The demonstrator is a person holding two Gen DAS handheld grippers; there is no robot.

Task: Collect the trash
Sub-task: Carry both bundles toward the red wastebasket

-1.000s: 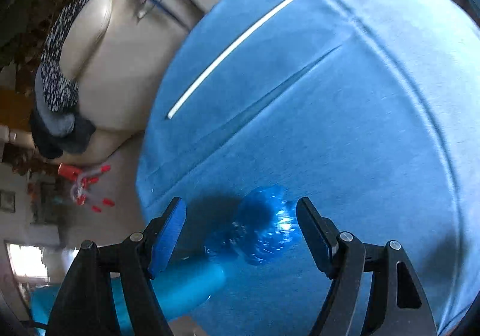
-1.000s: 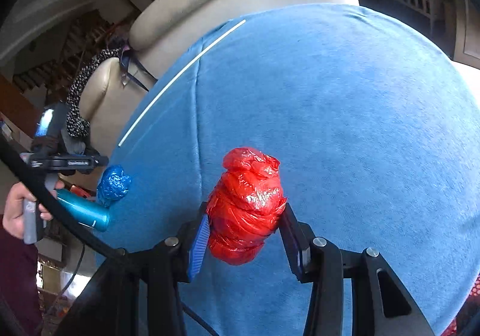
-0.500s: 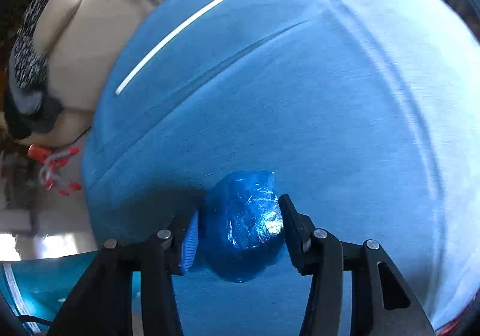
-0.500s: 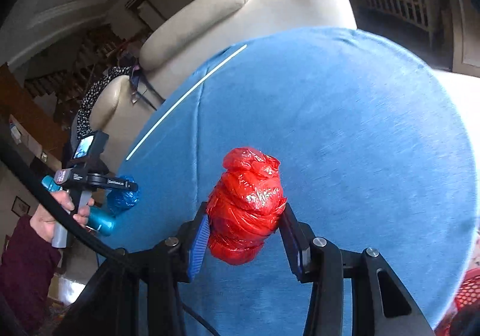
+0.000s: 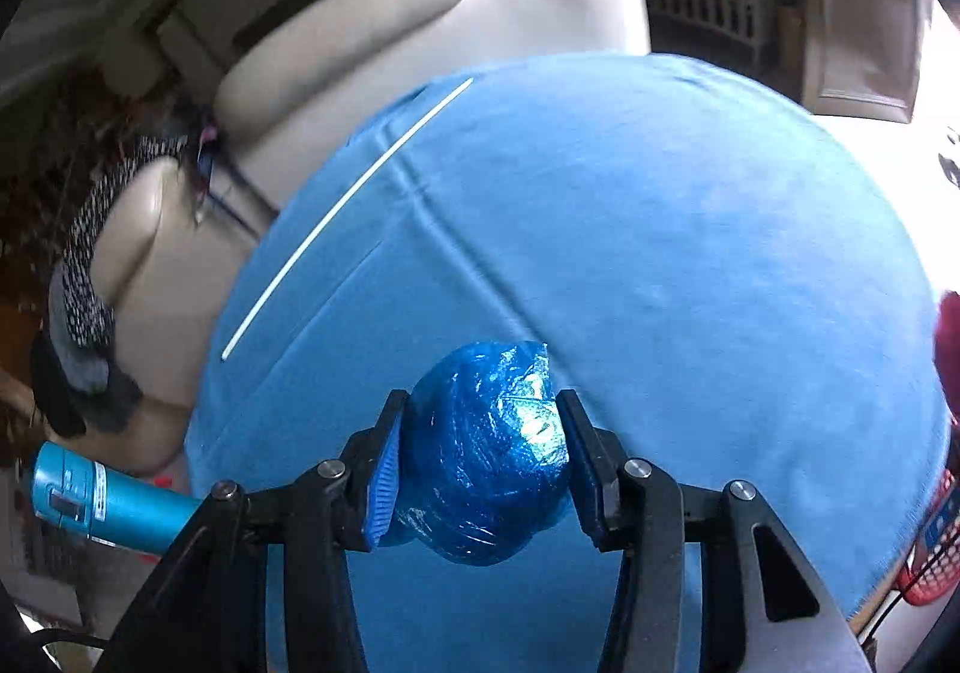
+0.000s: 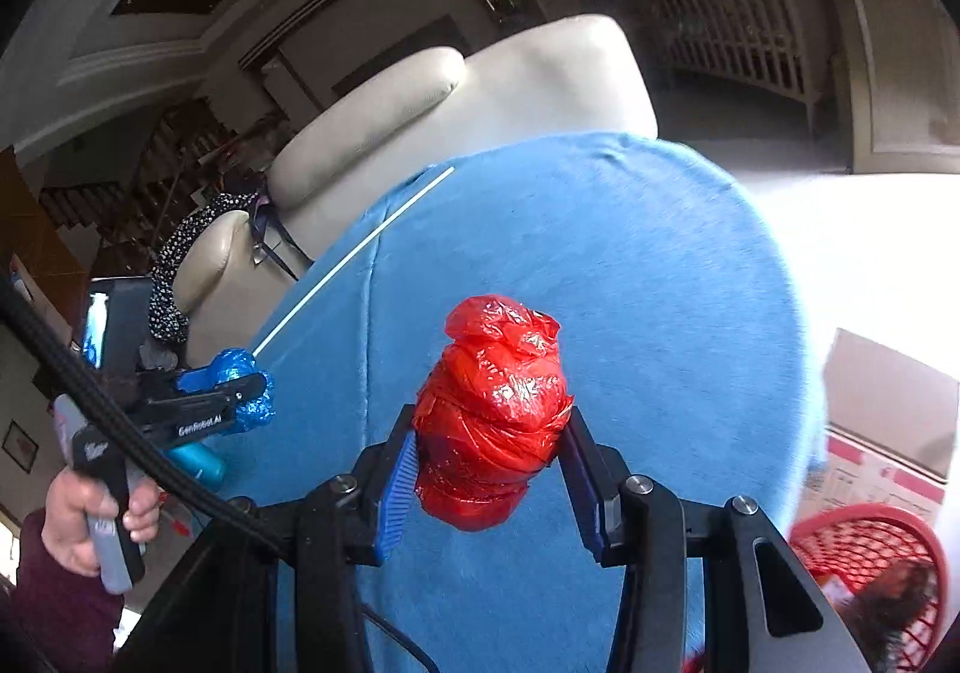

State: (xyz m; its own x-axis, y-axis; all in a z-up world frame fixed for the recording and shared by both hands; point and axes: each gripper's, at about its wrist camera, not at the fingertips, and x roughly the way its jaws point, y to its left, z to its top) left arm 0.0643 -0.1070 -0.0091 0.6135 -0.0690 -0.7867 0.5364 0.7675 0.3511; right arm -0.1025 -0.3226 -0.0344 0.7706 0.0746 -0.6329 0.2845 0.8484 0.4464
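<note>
Two grippers, each loaded. Left gripper (image 5: 480, 469) clamps a blue plastic wad (image 5: 486, 451) between both pads, held above the blue-covered tabletop (image 5: 660, 253). Right gripper (image 6: 489, 484) pinches a red plastic wad (image 6: 495, 421), also off the cloth. Red mesh basket (image 6: 870, 547) at lower right, beside the tabletop edge. Teal cylinder (image 5: 102, 499) lower left

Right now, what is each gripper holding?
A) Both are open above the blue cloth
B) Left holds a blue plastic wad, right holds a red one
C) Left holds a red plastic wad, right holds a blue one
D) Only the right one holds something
B: the left gripper is clamped on the blue plastic wad, and the right gripper is clamped on the red plastic wad, both over the blue cloth.
</note>
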